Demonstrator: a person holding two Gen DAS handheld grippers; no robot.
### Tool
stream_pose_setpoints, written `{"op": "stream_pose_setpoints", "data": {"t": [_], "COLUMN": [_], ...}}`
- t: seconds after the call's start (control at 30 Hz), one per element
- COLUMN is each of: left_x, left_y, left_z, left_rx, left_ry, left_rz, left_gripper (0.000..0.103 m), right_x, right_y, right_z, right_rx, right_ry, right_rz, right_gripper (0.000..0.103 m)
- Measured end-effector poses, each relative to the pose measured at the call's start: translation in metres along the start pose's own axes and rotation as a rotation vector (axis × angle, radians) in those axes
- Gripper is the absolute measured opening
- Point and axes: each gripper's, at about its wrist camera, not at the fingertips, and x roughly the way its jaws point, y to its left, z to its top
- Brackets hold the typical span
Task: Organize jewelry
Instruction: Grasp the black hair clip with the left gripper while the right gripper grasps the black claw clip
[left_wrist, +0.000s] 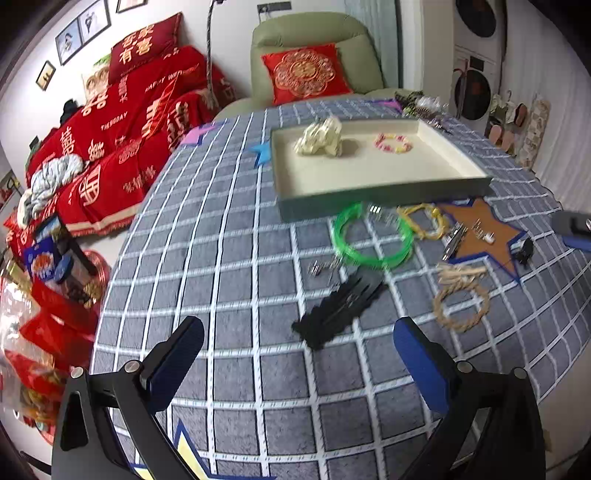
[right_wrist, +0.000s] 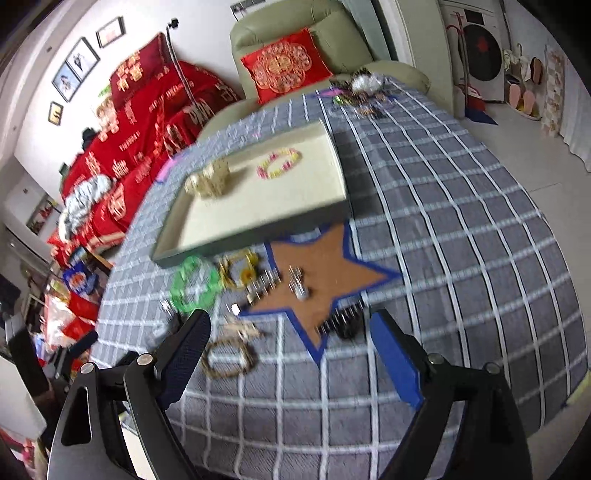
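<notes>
On the checked tablecloth (left_wrist: 229, 280) we see the tray (left_wrist: 384, 192) toward the far edge; a cream piece (left_wrist: 321, 140) and a pink-yellow bracelet (left_wrist: 393, 143) already lie in it. Going left to right along its near side: the green bangle (left_wrist: 373, 236), a yellow ring (left_wrist: 424, 221), small clips on the brown star (left_wrist: 480, 232), and nearer to us a black lace piece (left_wrist: 340, 306) and a rope ring (left_wrist: 461, 306). Our left gripper (left_wrist: 299, 354) is released and empty; the lace piece lies just ahead of it, its long axis slanting up to the right. Our right gripper (right_wrist: 291, 350) is also released and empty, with the rope ring (right_wrist: 231, 360) near its left finger, so we judge each hand has its own nearest piece.
</notes>
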Motion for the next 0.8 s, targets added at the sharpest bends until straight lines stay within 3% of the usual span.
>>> {"op": "stream_pose_setpoints", "data": {"t": [0.13,0.3,0.57,0.8], "left_x": [0.009,0.014,0.03,0.044], "left_y": [0.003,0.0,-0.011,-0.01], "left_z": [-0.01,-0.011,0.006,0.014], "left_rx": [0.0,0.025,0.1,0.086], "left_ry": [0.03,0.03,0.021,0.042], "left_rz": [-0.016,-0.032,-0.063,-0.101], "left_gripper": [0.103,0.103,0.103,0.103], "right_x": [0.008,0.011,0.021,0.047], "right_y": [-0.01,-0.022,-0.033,-0.022], "right_z": [-0.02,-0.033,-0.023,-0.013], "right_rx": [0.009,0.026,0.093,0.019], "right_ry": [0.078,0.106,0.103,0.102], "right_rz": [-0.032,-0.087,-0.163,-0.208], "right_gripper": [0.09,0.09,0.09,0.09]}}
